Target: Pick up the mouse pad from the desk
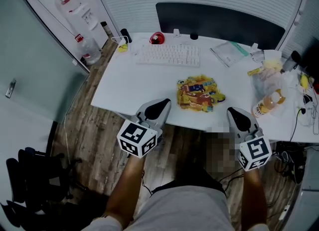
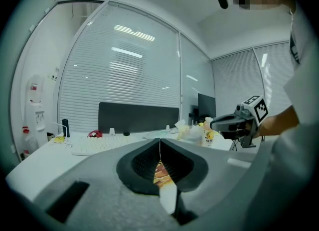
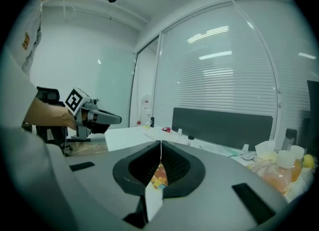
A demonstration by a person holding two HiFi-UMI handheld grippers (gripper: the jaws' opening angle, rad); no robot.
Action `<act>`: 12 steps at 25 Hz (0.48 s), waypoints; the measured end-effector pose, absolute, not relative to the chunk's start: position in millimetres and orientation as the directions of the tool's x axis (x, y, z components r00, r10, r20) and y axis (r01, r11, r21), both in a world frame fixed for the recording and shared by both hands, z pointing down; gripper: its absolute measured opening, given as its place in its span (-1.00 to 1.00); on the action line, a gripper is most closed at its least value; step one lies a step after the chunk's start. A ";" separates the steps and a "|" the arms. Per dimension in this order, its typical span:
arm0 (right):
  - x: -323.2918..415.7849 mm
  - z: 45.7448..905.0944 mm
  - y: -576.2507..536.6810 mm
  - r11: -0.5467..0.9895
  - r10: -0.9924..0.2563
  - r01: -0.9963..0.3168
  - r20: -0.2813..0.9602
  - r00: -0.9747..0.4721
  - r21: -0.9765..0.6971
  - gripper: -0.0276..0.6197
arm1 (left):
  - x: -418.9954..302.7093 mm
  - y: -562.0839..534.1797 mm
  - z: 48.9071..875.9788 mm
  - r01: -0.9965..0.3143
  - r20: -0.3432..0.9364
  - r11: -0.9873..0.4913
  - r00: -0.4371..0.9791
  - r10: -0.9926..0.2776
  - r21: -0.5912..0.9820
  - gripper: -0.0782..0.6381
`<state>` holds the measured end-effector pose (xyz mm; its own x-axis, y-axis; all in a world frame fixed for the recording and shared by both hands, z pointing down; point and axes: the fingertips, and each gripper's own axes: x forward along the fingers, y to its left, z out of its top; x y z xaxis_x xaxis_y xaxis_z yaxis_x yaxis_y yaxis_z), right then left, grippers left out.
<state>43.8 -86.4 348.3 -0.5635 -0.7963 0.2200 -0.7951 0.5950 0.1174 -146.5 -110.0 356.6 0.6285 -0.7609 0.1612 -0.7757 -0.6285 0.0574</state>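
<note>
A mouse pad (image 1: pixel 199 94) with a busy yellow and orange print lies flat near the front edge of the white desk (image 1: pixel 124 83). Both grippers hover in front of that edge, short of the pad. My left gripper (image 1: pixel 160 107) is at the pad's near left and my right gripper (image 1: pixel 238 116) at its near right. Each is shut with nothing held. In the left gripper view the jaws meet in a thin line (image 2: pixel 160 148), and a sliver of the pad (image 2: pixel 162 174) shows below it. The right gripper view shows the same: closed jaws (image 3: pixel 160 150) with the pad (image 3: pixel 159 177) beneath.
A white keyboard (image 1: pixel 168 55) and a red object (image 1: pixel 157 38) lie behind the pad. A drink bottle (image 1: pixel 266 103), plastic bags and clutter crowd the desk's right end. Papers (image 1: pixel 229 52) lie at back right. A dark partition (image 1: pixel 219 23) backs the desk; a water dispenser (image 1: pixel 82 23) stands at left.
</note>
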 end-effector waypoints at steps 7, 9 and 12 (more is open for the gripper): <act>58.2 384.6 -134.6 0.611 -0.774 -0.777 0.322 -0.546 0.151 -0.87 | -139.1 -158.2 390.4 -0.808 0.268 -0.583 0.583 -0.767 0.090 -0.74; 62.8 395.3 -146.4 0.615 -0.765 -0.773 0.351 -0.539 0.154 -0.87 | -137.7 -170.1 402.1 -0.817 0.309 -0.568 0.569 -0.762 0.105 -0.74; 68.5 412.3 -162.8 0.630 -0.744 -0.764 0.393 -0.541 0.142 -0.87 | -135.8 -186.0 420.0 -0.832 0.365 -0.540 0.545 -0.755 0.124 -0.74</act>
